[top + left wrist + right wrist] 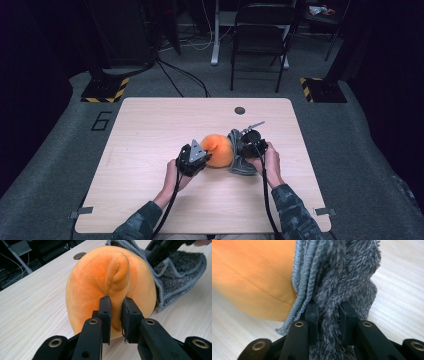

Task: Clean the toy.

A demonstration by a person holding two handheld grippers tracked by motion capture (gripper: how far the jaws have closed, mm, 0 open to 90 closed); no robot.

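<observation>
Pinching a raised fold on the orange plush [110, 290], the left gripper [115, 315] has its fingers [104, 315] nearly closed, with the soft ridge squeezed between them. In the high view the plush [218, 149] sits near the middle of the desk [150, 130], rounded and resting on the wood, with the left gripper [200, 156] at its near-left side and a hand [175, 172] behind it.

Just right of the plush lies a grey cloth [239, 161], touching it. The right gripper [328, 315] grips this cloth [342, 277]: its fingers [312, 312] stand close together, clamped on a bunched thickness of fuzzy pile, with the stitched edge of the cloth hanging along the left finger. In that view the orange plush [252, 277] presses against the cloth's edge. From above, the right gripper [248, 142] sits over the cloth, held by the right hand [271, 160].

From the left gripper view, the cloth [180, 272] wraps against the far right side of the plush.
</observation>
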